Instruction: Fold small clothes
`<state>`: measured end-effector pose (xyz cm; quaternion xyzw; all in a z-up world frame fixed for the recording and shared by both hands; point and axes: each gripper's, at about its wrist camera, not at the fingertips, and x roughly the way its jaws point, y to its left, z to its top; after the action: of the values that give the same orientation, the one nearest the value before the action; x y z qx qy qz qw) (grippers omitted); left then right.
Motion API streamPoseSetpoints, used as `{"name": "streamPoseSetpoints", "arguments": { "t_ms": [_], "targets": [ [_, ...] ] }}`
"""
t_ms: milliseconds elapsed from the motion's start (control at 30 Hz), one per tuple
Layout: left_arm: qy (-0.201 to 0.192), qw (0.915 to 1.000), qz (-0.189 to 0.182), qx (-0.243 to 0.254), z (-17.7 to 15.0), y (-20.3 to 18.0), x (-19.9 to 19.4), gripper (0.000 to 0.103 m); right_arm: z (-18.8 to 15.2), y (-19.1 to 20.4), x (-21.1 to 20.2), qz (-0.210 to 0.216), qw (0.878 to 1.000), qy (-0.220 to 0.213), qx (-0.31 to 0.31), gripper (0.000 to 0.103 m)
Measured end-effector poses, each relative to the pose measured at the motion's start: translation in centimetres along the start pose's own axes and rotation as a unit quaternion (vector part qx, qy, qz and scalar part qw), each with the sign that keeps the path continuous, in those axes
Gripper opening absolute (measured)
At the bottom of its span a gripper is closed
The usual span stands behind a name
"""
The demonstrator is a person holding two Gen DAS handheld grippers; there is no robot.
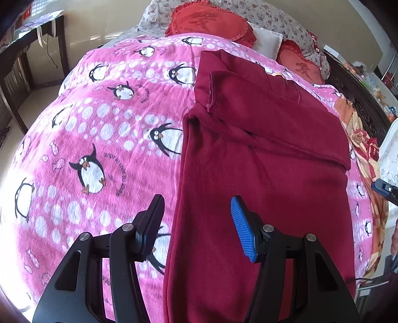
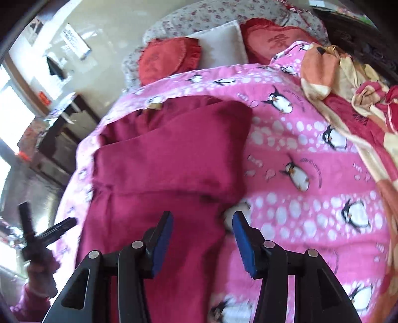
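A dark red garment (image 1: 261, 161) lies on the pink penguin blanket (image 1: 99, 124), its upper part folded over across the body. My left gripper (image 1: 197, 206) is open and empty, hovering over the garment's left edge. In the right wrist view the same garment (image 2: 161, 161) lies left of centre. My right gripper (image 2: 202, 221) is open and empty above the garment's right edge. The right gripper's tip shows at the left view's right edge (image 1: 384, 187). The left gripper, held in a hand, shows at the right view's lower left (image 2: 39, 236).
Red cushions (image 1: 211, 22) and a white pillow (image 1: 268, 42) lie at the head of the bed. An orange and red patterned blanket (image 2: 348, 82) is bunched along the right side. A dark desk (image 1: 29, 62) stands left of the bed.
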<state>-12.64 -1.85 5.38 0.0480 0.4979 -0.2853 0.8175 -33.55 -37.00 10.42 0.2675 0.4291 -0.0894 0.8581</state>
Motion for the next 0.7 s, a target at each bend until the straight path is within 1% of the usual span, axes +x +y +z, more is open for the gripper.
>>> {"name": "streamPoseSetpoints", "arguments": {
  "t_ms": [133, 267, 433, 533, 700],
  "targets": [
    [0.008, 1.0, -0.002, 0.002, -1.5, -0.1, -0.4, 0.056, -3.4, 0.9, -1.8, 0.008, 1.0, 0.027, -0.012, 0.049],
    [0.013, 0.9999, -0.001, 0.01, -2.7, -0.2, -1.0, 0.056, -6.8, 1.4, -2.1, 0.012, 0.998, 0.052, -0.016, 0.049],
    [0.038, 0.9991, -0.021, 0.003, -4.3, 0.4, -1.7, 0.056, -10.6, 0.7, -1.0, 0.013, 0.996, 0.084, 0.0, 0.05],
    [0.048, 0.9986, -0.024, 0.004, -5.4, 1.0, -2.3, 0.056, -12.6, 0.2, -0.5, 0.017, 0.995, 0.1, 0.015, 0.05],
    [0.079, 0.996, -0.04, -0.008, -7.3, 2.2, -3.2, 0.056, -15.0, 0.0, -0.5, 0.029, 0.993, 0.113, 0.023, 0.05]
  ]
}}
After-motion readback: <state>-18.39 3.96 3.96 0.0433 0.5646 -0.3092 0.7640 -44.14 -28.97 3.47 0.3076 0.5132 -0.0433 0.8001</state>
